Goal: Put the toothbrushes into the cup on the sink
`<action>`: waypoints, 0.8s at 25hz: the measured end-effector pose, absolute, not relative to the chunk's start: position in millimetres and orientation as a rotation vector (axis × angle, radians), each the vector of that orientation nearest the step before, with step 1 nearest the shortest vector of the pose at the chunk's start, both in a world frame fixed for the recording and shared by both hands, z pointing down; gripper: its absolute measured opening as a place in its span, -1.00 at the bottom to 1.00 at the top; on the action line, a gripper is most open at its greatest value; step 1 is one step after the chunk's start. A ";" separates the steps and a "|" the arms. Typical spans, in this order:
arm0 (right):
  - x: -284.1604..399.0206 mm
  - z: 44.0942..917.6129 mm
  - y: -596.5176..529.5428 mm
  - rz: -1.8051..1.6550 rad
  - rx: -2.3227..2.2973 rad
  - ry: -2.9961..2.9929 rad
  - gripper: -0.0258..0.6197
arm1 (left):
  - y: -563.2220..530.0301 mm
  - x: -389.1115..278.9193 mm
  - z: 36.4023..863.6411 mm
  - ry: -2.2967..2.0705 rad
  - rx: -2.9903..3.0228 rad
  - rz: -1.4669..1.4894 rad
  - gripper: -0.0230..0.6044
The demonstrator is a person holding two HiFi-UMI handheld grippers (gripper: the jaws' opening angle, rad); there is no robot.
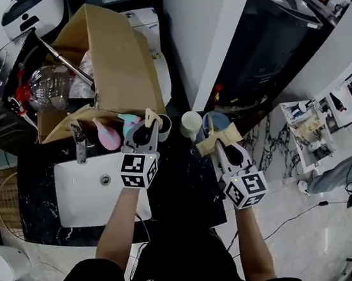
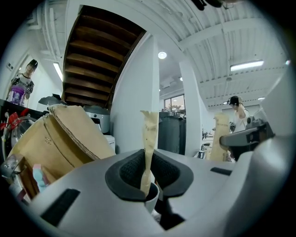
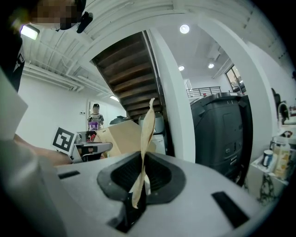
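Note:
My left gripper (image 1: pixel 149 123) is shut on a flat beige paper-wrapped toothbrush (image 1: pixel 152 115) at the back edge of the black counter. Its lower end hangs just over a white cup (image 1: pixel 164 126) with a dark inside. In the left gripper view the toothbrush (image 2: pixel 149 139) stands upright between the pads, with the cup's rim (image 2: pixel 151 198) right under it. My right gripper (image 1: pixel 220 143) is shut on a second beige wrapped toothbrush (image 1: pixel 217 139), to the right of a cream cup (image 1: pixel 190 124). That wrapper (image 3: pixel 146 134) sticks up from the closed jaws of my right gripper (image 3: pixel 141 178).
A white sink basin (image 1: pixel 82 210) is set in the black counter, with a faucet (image 1: pixel 79 143) and a pink bottle (image 1: pixel 107 136) behind it. A big cardboard box (image 1: pixel 116 54) stands at the back. A blue round thing (image 1: pixel 217 122) lies near the right gripper. The counter's right edge drops to a marble floor (image 1: pixel 277 175).

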State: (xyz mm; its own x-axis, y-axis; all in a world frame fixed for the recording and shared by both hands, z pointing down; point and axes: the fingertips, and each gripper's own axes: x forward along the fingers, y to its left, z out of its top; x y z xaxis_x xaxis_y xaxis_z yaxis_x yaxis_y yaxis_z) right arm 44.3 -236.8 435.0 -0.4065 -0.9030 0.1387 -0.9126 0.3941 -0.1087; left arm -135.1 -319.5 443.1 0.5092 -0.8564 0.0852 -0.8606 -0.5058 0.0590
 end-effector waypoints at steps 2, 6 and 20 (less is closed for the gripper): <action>43.2 438.6 -237.8 0.267 1.680 -2.564 -0.83 | -322.0 -135.4 449.3 -1.507 2.643 0.084 -0.82; 42.4 445.8 -239.3 0.288 1.686 -2.545 -0.83 | -325.2 -133.4 460.6 -1.491 2.638 0.107 -0.82; 45.4 463.4 -250.5 0.346 1.700 -2.511 -0.83 | -336.0 -124.4 497.0 -1.473 2.613 0.218 -0.82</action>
